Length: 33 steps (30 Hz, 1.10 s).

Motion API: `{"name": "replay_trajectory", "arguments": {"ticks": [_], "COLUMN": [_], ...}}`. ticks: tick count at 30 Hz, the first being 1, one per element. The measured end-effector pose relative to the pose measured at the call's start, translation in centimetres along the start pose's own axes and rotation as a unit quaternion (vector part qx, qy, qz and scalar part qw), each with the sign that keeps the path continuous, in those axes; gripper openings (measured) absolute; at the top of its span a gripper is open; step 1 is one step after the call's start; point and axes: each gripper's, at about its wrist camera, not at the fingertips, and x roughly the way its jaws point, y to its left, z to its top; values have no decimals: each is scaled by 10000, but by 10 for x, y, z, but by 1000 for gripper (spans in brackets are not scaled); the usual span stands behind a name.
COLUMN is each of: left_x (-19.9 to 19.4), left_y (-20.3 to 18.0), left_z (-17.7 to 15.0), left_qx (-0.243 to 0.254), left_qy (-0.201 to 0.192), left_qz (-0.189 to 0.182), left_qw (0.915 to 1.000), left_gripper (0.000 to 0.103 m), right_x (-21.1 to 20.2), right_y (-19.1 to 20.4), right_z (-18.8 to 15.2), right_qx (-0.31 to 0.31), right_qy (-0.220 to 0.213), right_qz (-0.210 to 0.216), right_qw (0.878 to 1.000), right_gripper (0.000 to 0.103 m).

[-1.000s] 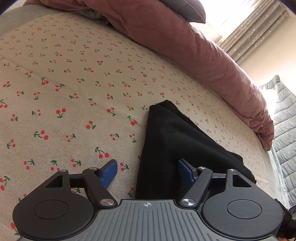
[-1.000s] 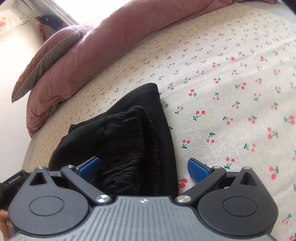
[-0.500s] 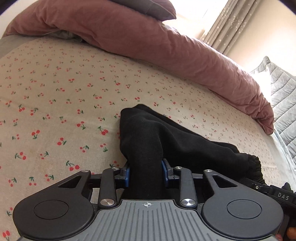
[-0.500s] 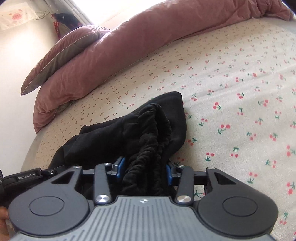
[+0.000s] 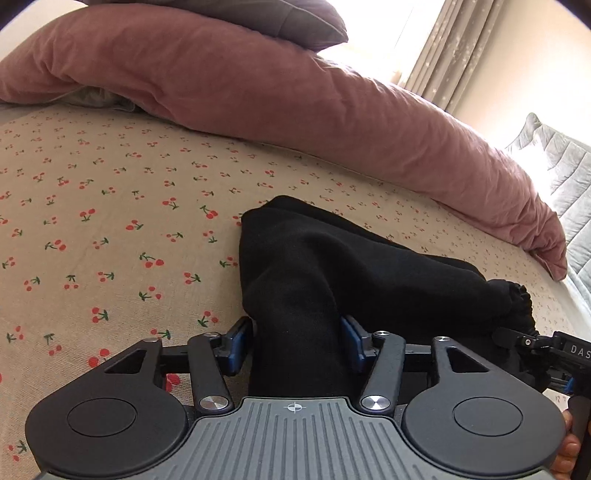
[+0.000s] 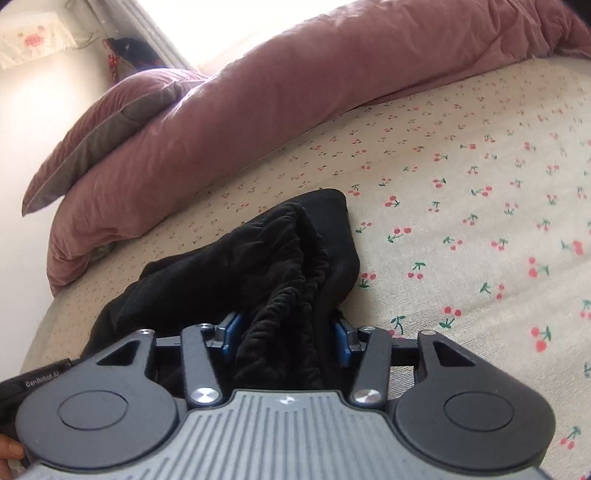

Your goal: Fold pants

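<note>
Nearest the left wrist camera, the left tongs (image 5: 297,341) straddled a thick bunch of the black pants (image 5: 332,266); the blue pads (image 5: 238,341) sat right at the cloth on both sides, and the jaws were opening, so the grip looked to be loosening rather than tightening. The right tongs (image 6: 284,339) were in the same state at the other end, around the gathered elastic waistband (image 6: 291,295), with cloth filling the gap between the pads and the jaws likewise opening. Part of a hand (image 5: 567,456) showed at the lower right edge of the left view, and fingertips at the lower left corner of the right view.

The pants lay on the bed, on the cherry-print sheet (image 5: 110,229), bundled into a short, thick heap with its far end resting on the sheet and its near ends raised at the tongs. By my reading the fold was well along: the garment was already doubled over into a compact shape, but it looked lumpy and uneven, so setting it down flat and smoothing it remained.

No containers were in view. Beyond the pants a pink duvet (image 5: 295,96) ran across the far side of the bed, with a grey pillow (image 5: 280,18) on top and curtains (image 5: 439,55) behind.
</note>
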Motion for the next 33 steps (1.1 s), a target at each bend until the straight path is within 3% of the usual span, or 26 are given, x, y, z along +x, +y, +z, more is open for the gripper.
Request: {"name": "replay_trajectory", "arguments": {"ticks": [2, 8, 11, 14, 15, 18, 22, 26, 30, 33], "left_x": [-8, -41, -67, -97, -106, -132, -160, -186, -209, -201], "left_y": [-2, -2, -16, -34, -38, -49, -55, -57, -62, -55], "left_z": [3, 7, -1, -12, -15, -27, -49, -67, -90, -95], "left_qx": [168, 157, 515, 874, 919, 968, 923, 791, 934, 819], "left_qy": [-33, -170, -302, -440, -498, -541, -529, -503, -820, -670], "left_qz": [92, 686, 1339, 1636, 1664, 1736, 1865, 1655, 1803, 1789], "left_qw": [9998, 9974, 9892, 9817, 9805, 9786, 9767, 9817, 9757, 9782], "left_gripper": [59, 66, 73, 81, 86, 90, 91, 93, 103, 103], "right_x": [-5, -35, -68, -100, -109, -136, -163, -185, -197, -194], "right_y": [-3, 13, 15, 32, 41, 70, 101, 116, 129, 128], "right_z": [-1, -2, -1, -8, -13, -35, -64, -89, -112, -119], "right_qx": [93, -169, -144, -437, -609, -1075, -1531, -1473, -1746, -1777], "right_qy": [53, -8, -207, -286, -269, -327, -378, -370, -465, -456], "right_qz": [71, -455, -677, -682, -605, -424, -381, -166, -358, -383], "right_qw": [9999, 9988, 9974, 9963, 9960, 9928, 9867, 9883, 9829, 9823], "right_gripper": [55, 67, 69, 71, 74, 82, 82, 84, 95, 103]}}
